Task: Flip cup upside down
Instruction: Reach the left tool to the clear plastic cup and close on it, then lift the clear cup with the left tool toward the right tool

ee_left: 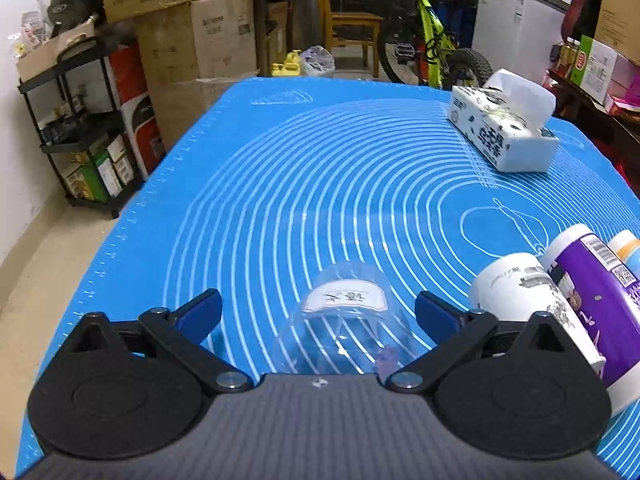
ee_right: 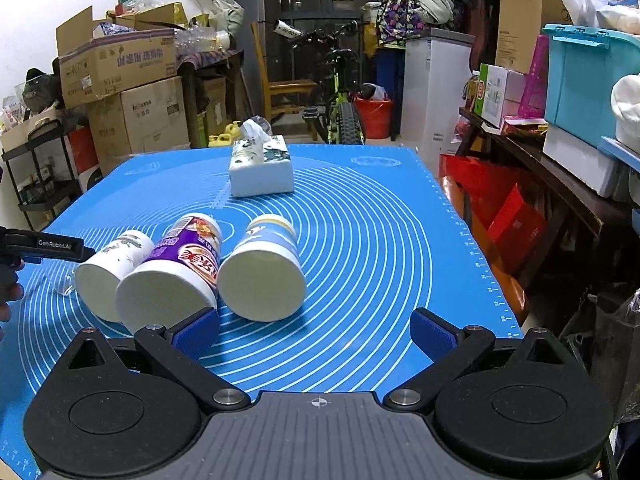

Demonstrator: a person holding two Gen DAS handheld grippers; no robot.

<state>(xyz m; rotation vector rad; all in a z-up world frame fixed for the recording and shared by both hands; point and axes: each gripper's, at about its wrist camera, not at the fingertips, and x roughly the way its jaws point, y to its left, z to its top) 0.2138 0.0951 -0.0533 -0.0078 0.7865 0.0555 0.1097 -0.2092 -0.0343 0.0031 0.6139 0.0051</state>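
A clear plastic cup (ee_left: 344,320) with a white label lies on its side on the blue mat (ee_left: 280,200), between the open fingers of my left gripper (ee_left: 318,310), not touched. Three paper cups lie on their sides to its right: a white one (ee_left: 520,292), a purple one (ee_left: 596,296) and a blue-and-white one (ee_left: 628,246). In the right wrist view they lie ahead-left: the white cup (ee_right: 108,272), the purple cup (ee_right: 172,276), the blue-and-white cup (ee_right: 264,272). My right gripper (ee_right: 314,330) is open and empty, its left fingertip (ee_right: 198,334) close to the purple cup.
A tissue pack (ee_left: 504,128) sits at the mat's far right; it also shows in the right wrist view (ee_right: 260,168). The left gripper's body (ee_right: 44,246) shows at the right wrist view's left edge. Boxes, a shelf, a bicycle and a side table surround the table.
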